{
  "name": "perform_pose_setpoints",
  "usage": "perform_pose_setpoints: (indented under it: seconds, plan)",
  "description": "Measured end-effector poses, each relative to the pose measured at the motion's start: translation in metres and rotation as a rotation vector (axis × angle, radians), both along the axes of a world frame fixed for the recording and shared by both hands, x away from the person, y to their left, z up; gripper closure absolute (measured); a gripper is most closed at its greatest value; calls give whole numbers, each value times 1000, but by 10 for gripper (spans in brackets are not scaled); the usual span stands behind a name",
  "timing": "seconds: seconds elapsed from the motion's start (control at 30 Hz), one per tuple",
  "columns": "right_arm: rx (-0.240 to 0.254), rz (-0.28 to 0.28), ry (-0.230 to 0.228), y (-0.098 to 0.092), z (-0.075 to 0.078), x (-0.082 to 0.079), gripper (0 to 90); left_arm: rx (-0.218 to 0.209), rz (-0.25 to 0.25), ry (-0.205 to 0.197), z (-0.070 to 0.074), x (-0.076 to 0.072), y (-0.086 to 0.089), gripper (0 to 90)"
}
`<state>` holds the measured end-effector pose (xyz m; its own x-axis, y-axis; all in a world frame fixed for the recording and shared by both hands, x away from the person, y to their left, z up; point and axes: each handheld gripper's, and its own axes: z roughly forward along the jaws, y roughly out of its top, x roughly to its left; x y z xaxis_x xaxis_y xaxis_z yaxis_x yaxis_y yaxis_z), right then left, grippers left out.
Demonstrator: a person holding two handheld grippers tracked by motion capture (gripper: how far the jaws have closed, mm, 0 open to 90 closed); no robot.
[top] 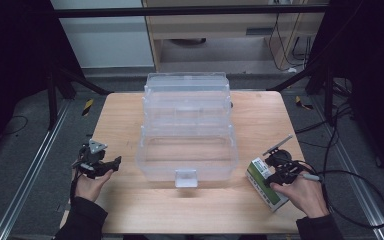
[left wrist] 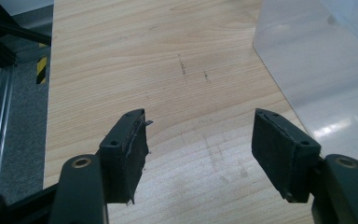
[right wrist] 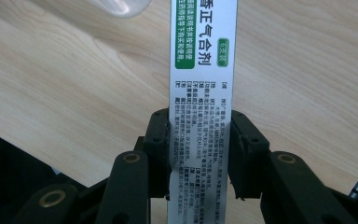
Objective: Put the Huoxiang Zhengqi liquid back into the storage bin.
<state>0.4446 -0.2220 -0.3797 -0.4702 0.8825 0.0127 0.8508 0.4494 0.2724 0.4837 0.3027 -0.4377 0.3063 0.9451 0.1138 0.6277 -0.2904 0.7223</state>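
A slim white and green carton point(top: 258, 173) printed with Chinese text lies on the wooden table point(top: 130, 125) near its right front corner. My right gripper point(top: 275, 176) is shut on it. In the right gripper view the carton point(right wrist: 203, 56) runs upward between the two black pads point(right wrist: 161, 135), which press on its long sides. At the table's left front, my left gripper point(top: 111, 164) is held in a hand. Its jaws stand wide apart above bare wood, so my left gripper point(left wrist: 198, 128) is open and holds nothing.
A large clear plastic storage case point(top: 187, 130) with stepped tiers and a front latch point(top: 186, 177) stands mid-table; its wall point(left wrist: 317, 70) is just right of my left gripper. Metal rails and cables run beside the table. Bare wood lies along the front edge.
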Motion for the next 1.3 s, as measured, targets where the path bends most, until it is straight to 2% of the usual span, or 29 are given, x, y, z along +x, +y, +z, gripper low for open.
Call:
perform_pose_setpoints:
  seconds: [0.47,0.73,1.3]
  plan:
    - [50,-40,-113,-10,33,4,641,2,1,4,-1,1,0,351]
    - [86,-63,-158,-9,49,10,642,1,2,4,-1,1,1,350]
    - [118,-47,-276,0,83,22,643,-1,5,4,-1,1,1,349]
